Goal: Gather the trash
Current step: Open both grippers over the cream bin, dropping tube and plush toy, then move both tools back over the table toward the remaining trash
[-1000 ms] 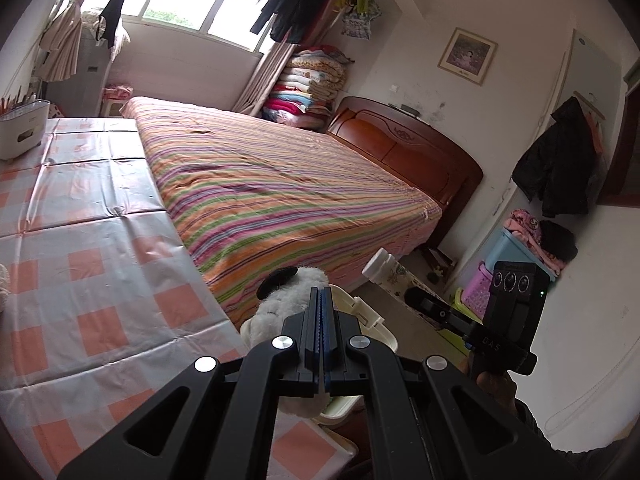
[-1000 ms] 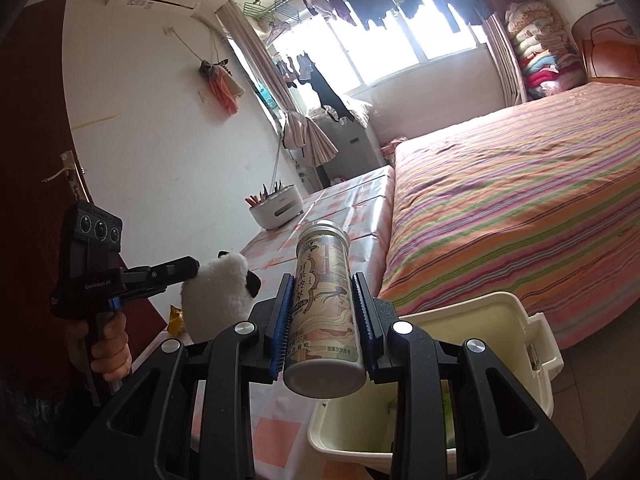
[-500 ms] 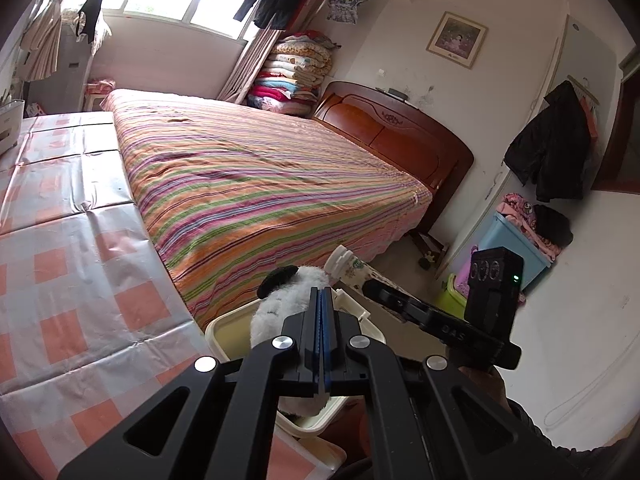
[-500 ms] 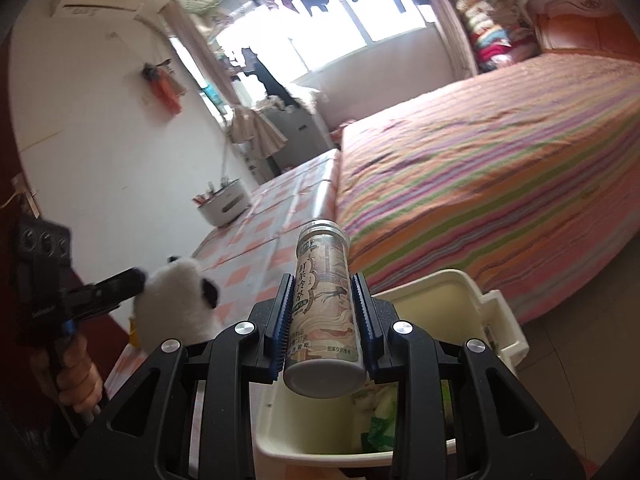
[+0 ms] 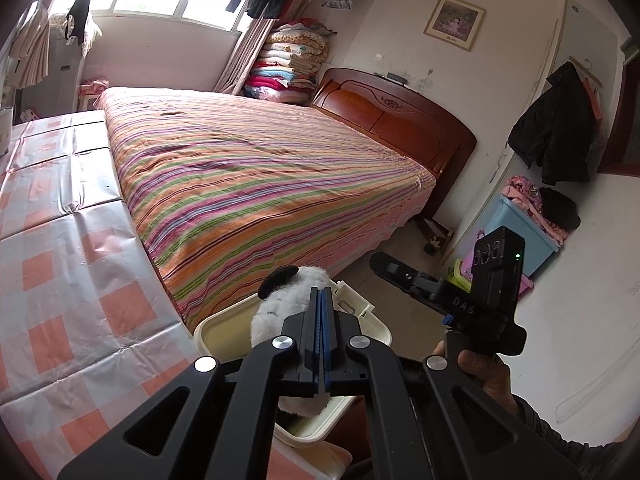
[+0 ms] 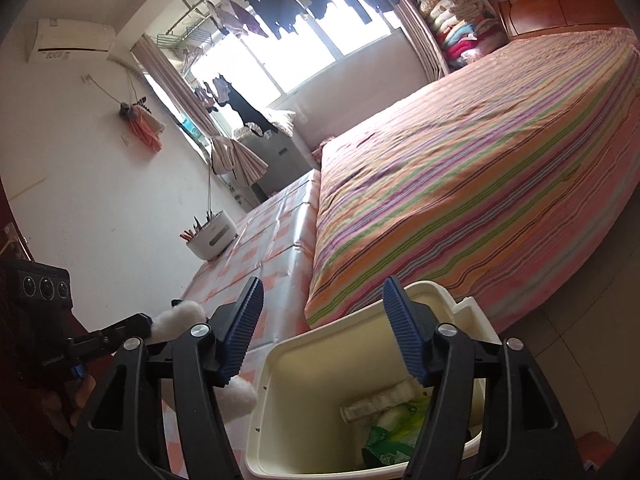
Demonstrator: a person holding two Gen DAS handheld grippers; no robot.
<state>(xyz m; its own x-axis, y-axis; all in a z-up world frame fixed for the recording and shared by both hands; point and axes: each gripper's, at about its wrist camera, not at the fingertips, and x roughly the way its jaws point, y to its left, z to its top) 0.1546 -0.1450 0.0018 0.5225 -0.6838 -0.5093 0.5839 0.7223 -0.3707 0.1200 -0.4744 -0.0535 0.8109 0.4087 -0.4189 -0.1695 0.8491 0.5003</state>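
Gone from between the right gripper point(image 6: 324, 320) is the printed can it clasped a second ago; its blue ribbed jaws have just been opening and stand wide and empty over the cream bin point(image 6: 280, 364). Inside lie green wrappers point(image 6: 394, 436) and a pale ridged bottle point(image 6: 376, 402). Beside it, the left gripper point(image 5: 321, 308) is clenched tight, with a white plush panda point(image 5: 280, 304) at its tips above the bin's rim.

Your left gripper point(image 5: 321, 300): jaws pressed together on a white plush panda point(image 5: 280, 304), black ear up, hanging over the cream bin point(image 5: 378, 330). Your right gripper point(image 5: 380, 262): off to the right, held in your hand point(image 5: 480, 372), above the floor beside the bin. Left: checked tablecloth point(image 5: 60, 280). Beyond: striped bed point(image 5: 260, 168), wooden headboard point(image 5: 400, 120)
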